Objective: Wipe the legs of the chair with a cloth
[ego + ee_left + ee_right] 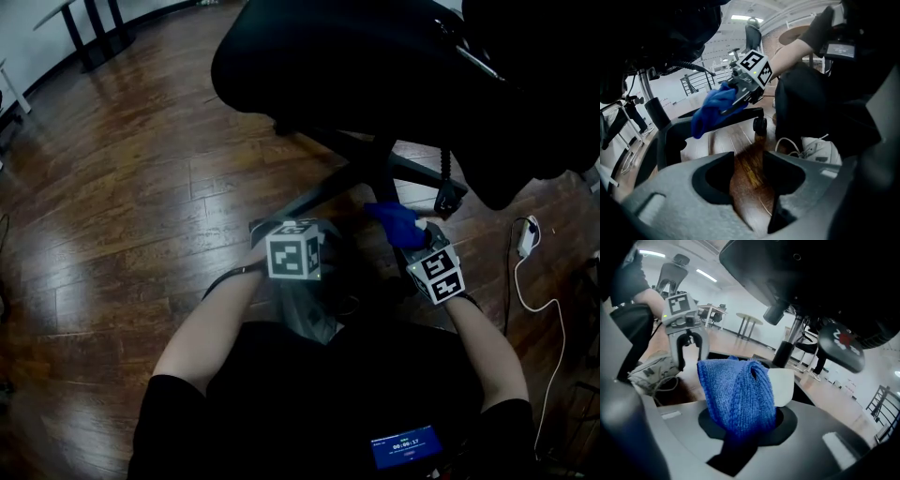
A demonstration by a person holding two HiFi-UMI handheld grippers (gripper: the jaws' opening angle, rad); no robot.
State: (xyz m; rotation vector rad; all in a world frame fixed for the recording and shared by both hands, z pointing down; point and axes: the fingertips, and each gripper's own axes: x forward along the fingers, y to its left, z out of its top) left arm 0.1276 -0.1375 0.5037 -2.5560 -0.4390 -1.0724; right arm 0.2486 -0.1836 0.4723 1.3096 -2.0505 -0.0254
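Cloth (736,394) clamped in right hand-held gripper (405,232) sits just over chair leg (752,111) running to its caster (760,125); left hand-held gripper (747,173) empty, jaws slightly apart.

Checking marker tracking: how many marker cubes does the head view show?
2. The left cube sits near the picture's centre; the right cube is to its lower right, just below the cloth. None seems hidden.
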